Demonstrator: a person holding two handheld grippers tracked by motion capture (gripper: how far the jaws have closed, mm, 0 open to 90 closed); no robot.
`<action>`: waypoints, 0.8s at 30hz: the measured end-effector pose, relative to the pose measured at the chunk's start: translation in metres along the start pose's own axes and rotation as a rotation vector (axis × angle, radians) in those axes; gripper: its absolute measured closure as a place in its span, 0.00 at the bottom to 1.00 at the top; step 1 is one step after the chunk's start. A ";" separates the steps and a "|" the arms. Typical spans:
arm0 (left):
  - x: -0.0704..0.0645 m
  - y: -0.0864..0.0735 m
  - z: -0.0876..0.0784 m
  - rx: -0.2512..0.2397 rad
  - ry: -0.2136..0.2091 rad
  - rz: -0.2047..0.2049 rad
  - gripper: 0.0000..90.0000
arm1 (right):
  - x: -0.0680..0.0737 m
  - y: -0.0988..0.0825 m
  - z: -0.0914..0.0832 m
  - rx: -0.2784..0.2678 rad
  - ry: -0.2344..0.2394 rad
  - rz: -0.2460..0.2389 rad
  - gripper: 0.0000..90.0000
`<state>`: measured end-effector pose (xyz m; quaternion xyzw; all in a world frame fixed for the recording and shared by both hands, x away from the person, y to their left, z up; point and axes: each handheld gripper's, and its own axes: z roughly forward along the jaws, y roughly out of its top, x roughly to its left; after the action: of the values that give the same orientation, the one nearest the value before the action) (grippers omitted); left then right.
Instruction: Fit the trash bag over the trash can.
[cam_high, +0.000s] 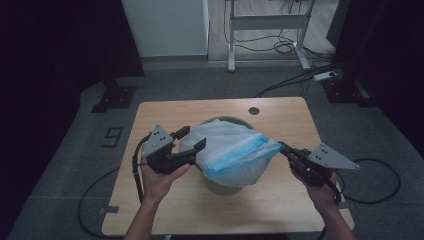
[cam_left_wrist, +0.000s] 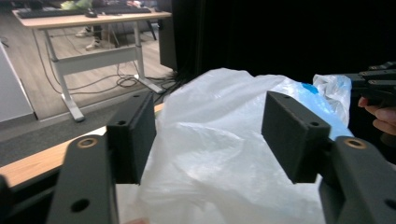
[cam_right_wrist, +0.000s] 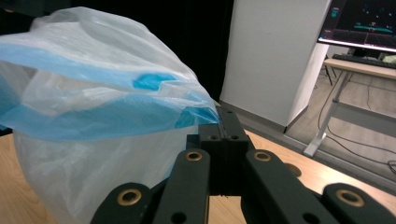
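Close to you, your left hand (cam_high: 159, 181) and right hand (cam_high: 325, 192) came in from the bottom edge, and each one held a gripper. The left gripper (cam_high: 192, 139) had its jaws open. The bag lay between them, but the pads did not press on it. The right gripper (cam_high: 286, 149) had its jaws shut tight on the blue edge of the bag, and it pulled that corner out to the side.

In the middle of the desk (cam_high: 165, 115) stood a green bin (cam_high: 225, 187), and the plastic bag (cam_high: 232, 150) sat puffed up over the top of it. The bag was thin, white and see-through, with a blue strip (cam_high: 240, 156) along its rim. It looked very light and soft. It would likely slip and crumple, and it could tear if you pulled hard. The best place to grab was the thicker blue rim.

Far behind the desk stood another table's legs (cam_high: 267, 22) and some cables (cam_high: 285, 47) on the floor.
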<state>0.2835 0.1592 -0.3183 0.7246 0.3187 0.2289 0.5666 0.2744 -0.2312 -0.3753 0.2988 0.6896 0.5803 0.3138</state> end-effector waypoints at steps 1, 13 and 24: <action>0.001 -0.001 -0.002 -0.005 -0.002 -0.003 0.37 | -0.002 -0.001 -0.001 0.002 -0.001 0.005 0.99; -0.004 0.011 0.007 0.014 -0.031 0.030 0.37 | -0.003 -0.001 -0.002 0.021 0.011 0.010 0.99; 0.010 0.006 0.054 0.198 -0.079 -0.019 0.29 | 0.004 0.001 0.006 0.017 0.044 -0.007 0.99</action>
<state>0.3290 0.1290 -0.3266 0.7825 0.3241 0.1623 0.5064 0.2766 -0.2242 -0.3753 0.2864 0.7022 0.5798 0.2979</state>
